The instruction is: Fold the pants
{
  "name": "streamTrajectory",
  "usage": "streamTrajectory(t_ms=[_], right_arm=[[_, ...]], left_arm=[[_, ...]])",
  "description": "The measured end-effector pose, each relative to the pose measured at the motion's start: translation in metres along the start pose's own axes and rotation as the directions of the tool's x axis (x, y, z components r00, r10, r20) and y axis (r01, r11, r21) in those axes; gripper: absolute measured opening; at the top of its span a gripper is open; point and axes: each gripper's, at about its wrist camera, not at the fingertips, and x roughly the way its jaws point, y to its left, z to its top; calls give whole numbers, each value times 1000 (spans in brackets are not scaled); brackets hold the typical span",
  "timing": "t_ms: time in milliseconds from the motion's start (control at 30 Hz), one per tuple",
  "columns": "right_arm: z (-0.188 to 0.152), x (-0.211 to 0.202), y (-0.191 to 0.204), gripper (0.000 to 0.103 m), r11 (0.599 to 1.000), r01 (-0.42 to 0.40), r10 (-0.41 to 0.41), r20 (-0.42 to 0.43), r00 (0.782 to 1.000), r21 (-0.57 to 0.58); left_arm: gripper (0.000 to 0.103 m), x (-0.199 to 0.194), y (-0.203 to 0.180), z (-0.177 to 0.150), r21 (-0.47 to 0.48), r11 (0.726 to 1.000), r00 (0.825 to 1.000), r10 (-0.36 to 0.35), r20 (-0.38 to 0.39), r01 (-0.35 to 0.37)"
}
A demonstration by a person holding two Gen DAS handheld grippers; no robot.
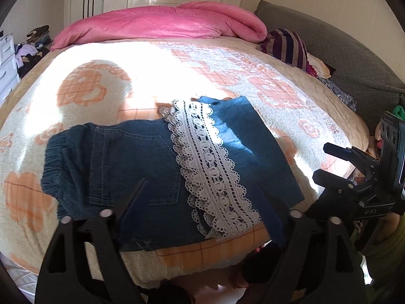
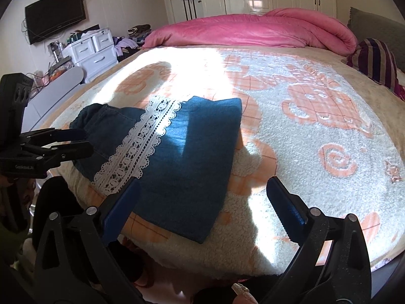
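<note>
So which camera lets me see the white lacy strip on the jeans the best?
The left wrist view. There the white lace strip runs across the middle of the folded jeans, fully in sight and large enough to show its holes. The right wrist view shows the strip smaller, off to the left, its near end behind a finger of the hand-held gripper.

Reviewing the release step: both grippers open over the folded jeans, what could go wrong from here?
1. The jeans lie at the near edge of the bed, one corner close to the drop; a nudge could slide them off.
2. The lace trim lies exposed on top; a fingertip of the left gripper might snag it.
3. The right gripper hangs low; brushing could undo the fold.
</note>
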Motion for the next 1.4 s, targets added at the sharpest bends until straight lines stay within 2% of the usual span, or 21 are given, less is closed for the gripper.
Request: streamTrajectory(t_ms=[233,333,600,800,1133,1400], right_arm=[[11,-6,0,94,1000,11,-11,18,1000,17],[19,-7,3,94,1000,12,-12,31,999,9],[52,-7,27,94,997,-13,18,74,997,-73],[76,4,54,94,987,-49,61,75,995,-153],[107,45,102,94,953,-172,177,0,984,-250],[127,94,154,94,892,-238,206,-122,971,-385]], left_arm=[[95,-11,12,1,-22,999,999,35,25,-35],[96,-16,19,0,-34,998,998,53,32,-52],[97,-28,44,-4,-82,992,994,99,48,-95],[98,-32,65,-11,-131,985,992,122,38,-116],[98,-30,92,-24,-193,971,989,145,4,-142],[98,-19,112,-33,-268,956,993,115,-19,-116]])
